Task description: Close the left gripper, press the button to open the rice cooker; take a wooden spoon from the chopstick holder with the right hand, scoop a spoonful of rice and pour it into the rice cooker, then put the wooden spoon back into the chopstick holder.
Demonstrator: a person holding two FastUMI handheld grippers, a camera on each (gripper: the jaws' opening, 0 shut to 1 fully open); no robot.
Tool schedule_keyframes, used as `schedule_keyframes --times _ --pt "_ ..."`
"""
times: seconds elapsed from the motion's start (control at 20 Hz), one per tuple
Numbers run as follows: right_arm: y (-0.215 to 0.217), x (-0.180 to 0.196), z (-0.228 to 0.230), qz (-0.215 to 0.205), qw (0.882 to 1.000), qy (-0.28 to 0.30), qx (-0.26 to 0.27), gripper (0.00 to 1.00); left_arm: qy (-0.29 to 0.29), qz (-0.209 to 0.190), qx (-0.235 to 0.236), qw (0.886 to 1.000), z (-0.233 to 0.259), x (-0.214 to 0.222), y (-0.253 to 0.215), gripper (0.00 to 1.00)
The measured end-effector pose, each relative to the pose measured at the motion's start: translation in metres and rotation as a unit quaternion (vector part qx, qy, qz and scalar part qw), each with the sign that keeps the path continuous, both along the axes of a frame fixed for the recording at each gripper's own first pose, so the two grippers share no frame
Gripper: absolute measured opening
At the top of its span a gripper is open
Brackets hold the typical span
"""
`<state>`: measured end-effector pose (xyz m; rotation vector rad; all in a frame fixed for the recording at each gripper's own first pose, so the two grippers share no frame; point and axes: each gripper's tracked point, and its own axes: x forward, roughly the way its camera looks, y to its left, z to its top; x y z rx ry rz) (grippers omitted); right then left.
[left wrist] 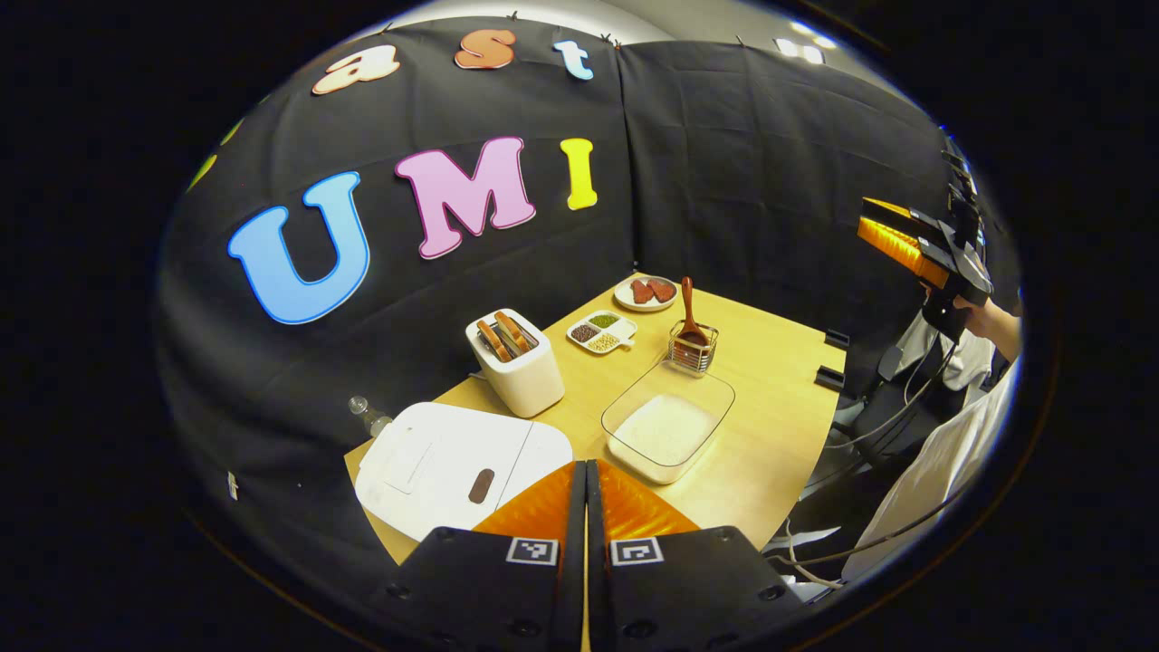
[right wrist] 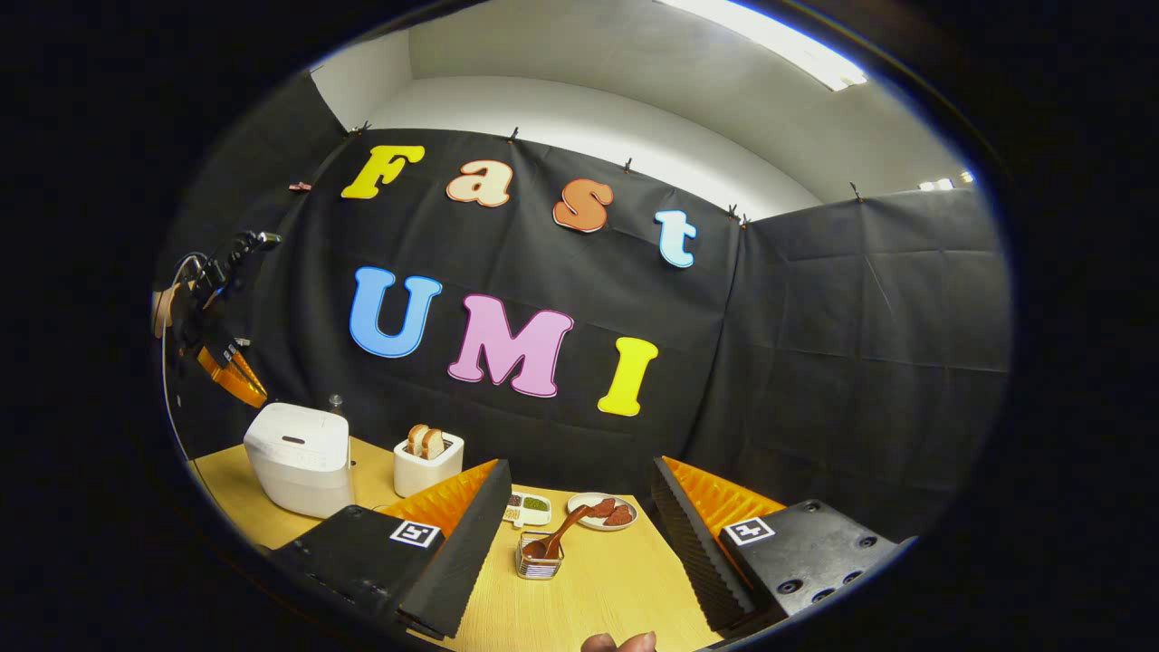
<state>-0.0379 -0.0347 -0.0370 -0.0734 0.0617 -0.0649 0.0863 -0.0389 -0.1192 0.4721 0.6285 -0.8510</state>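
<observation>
At seven o'clock in the left gripper view, on the near corner of the bench (left wrist: pixel 779 362): white rice cooker (left wrist: pixel 457 466), lid down, dark oval button (left wrist: pixel 481 485) on top, not yet pressed. Just above it, left tool (left wrist: pixel 586 493) with orange fingers together, nothing between them, aimed a little to the three o'clock side of the button. Past the cooker toward one o'clock, clear tub of rice (left wrist: pixel 668 427), then chopstick holder (left wrist: pixel 693 349) with wooden spoon (left wrist: pixel 690 312) standing in it, handle up. Toaster (left wrist: pixel 514 360) at eleven o'clock of the tub, sectioned dish (left wrist: pixel 601 331) and plate (left wrist: pixel 646 292) beyond. In the right gripper view, right tool (right wrist: pixel 575 503) spread wide, empty, holder and spoon between its fingers but well off. Likely risks: closed tip landing off the small button and sliding on the smooth lid; lid springing up into the tool; later, spoon snagging and tipping the light wire holder.
</observation>
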Motion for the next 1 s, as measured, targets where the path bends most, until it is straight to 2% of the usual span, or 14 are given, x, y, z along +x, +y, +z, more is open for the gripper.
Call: schedule_keyframes --times 0.1,0.5,0.75,1.0 --pt "-0.001 0.002 -0.001 -0.004 1.0 0.001 -0.001 0.97 0.028 0.003 0.017 0.999 -0.016 0.017 0.004 0.07" --pt "0.001 0.011 -0.011 -0.012 1.0 0.013 -0.015 0.97 0.063 -0.002 0.067 0.996 -0.047 0.079 0.022 0.07" --pt "0.003 0.015 -0.021 -0.006 0.999 0.028 -0.026 0.97 0.1 0.006 0.08 0.992 -0.074 0.101 0.038 0.07" --pt "0.0 0.014 -0.025 -0.017 0.999 0.032 -0.022 0.97 0.135 0.024 0.092 0.986 -0.102 0.118 0.053 0.07"
